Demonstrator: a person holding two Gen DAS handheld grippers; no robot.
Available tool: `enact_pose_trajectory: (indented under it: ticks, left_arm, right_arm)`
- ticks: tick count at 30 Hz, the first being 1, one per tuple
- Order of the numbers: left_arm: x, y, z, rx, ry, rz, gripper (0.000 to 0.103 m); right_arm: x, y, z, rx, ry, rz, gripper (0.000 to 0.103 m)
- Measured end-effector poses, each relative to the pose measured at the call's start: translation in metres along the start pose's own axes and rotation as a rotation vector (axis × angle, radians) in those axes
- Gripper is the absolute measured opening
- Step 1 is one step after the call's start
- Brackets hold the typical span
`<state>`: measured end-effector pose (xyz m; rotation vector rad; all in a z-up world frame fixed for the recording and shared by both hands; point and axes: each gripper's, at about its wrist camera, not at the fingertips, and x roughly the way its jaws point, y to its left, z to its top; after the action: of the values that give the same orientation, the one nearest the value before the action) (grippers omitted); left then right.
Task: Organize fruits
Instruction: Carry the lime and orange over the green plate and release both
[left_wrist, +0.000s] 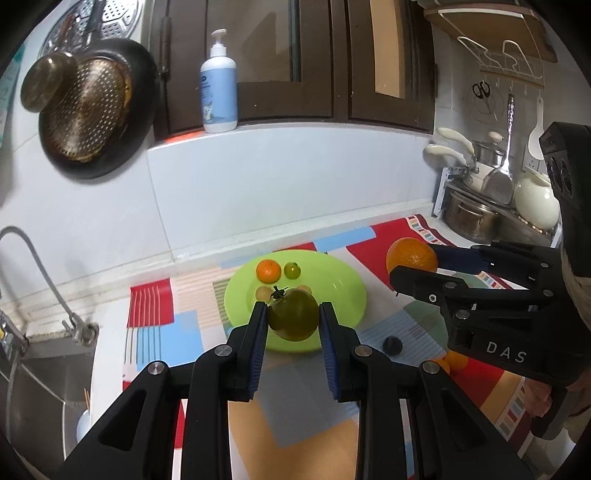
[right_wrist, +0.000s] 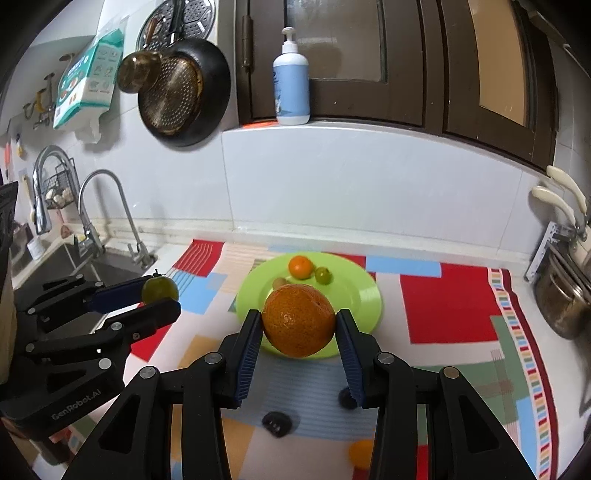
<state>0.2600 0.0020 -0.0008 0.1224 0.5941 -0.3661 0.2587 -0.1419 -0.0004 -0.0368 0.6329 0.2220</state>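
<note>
— Where are you looking from on the left wrist?

— You're looking forward along the left gripper (left_wrist: 293, 319), close above the round lime-green plastic plate (left_wrist: 343, 284), facing the white tiled wall (left_wrist: 258, 192).

— And the right wrist?

— You're aiming the same way along the right gripper (right_wrist: 299, 325), slightly further right. Both views are sharing that plate (right_wrist: 364, 291), the patchwork mat (right_wrist: 443, 306) and the blue-and-white pump bottle (right_wrist: 291, 88); each is catching the other gripper at its edge.

Pretty clearly a home kitchen I'm working in: there's a sink (right_wrist: 92, 266) with a gooseneck faucet (right_wrist: 107, 206) on the left and a frying pan (right_wrist: 184, 92) hanging on the white tiled wall. Pots (left_wrist: 476, 218) and ladles sit on a rack to the right, a soap pump bottle (left_wrist: 218, 85) stands on the window ledge, and a patchwork cloth (right_wrist: 443, 302) covers the desk.
</note>
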Motion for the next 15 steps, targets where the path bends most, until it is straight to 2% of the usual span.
enact_pose_trajectory:
  ticks: [15]
  left_arm:
    - [0.043, -0.004, 0.038, 0.008, 0.015, 0.005, 0.028]
  right_arm:
    - [0.039, -0.034, 0.033, -0.011, 0.043, 0.036, 0.042]
